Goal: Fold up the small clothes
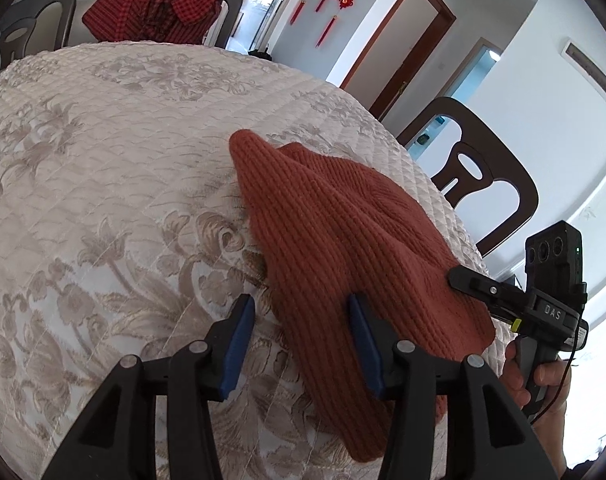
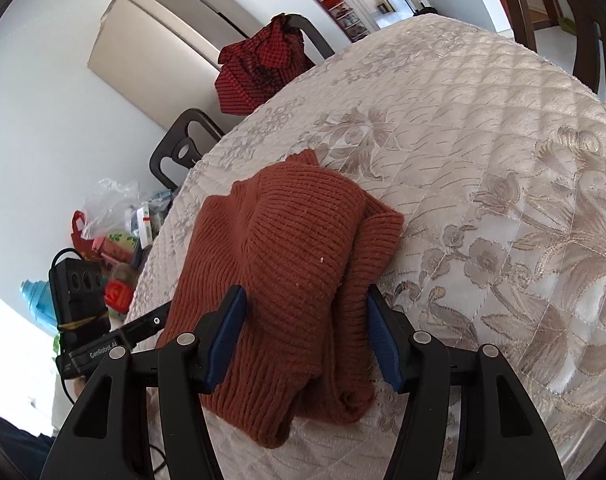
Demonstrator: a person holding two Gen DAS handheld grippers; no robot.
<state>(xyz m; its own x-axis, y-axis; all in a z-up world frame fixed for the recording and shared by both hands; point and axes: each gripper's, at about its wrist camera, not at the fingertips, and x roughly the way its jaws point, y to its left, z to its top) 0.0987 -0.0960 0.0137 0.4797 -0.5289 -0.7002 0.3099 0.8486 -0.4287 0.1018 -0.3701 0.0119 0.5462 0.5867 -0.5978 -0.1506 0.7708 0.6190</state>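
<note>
A rust-orange ribbed knit garment [image 1: 343, 240] lies folded on the quilted floral tablecloth [image 1: 103, 160], near the table's front edge. My left gripper [image 1: 301, 312] is open, its blue pads astride the garment's left edge, nothing held. My right gripper [image 2: 305, 308] is open above the garment [image 2: 287, 248], its pads either side of the folded layers. In the left wrist view the right gripper [image 1: 483, 290] shows at the garment's right edge. In the right wrist view the left gripper [image 2: 143, 326] shows at its left edge.
A red checked cloth [image 1: 159, 4] hangs over a chair at the table's far side. A dark wooden chair [image 1: 475, 176] stands at the right. Beyond the table's left edge lie plastic bags and clutter [image 2: 111, 232] and a fridge [image 2: 171, 36].
</note>
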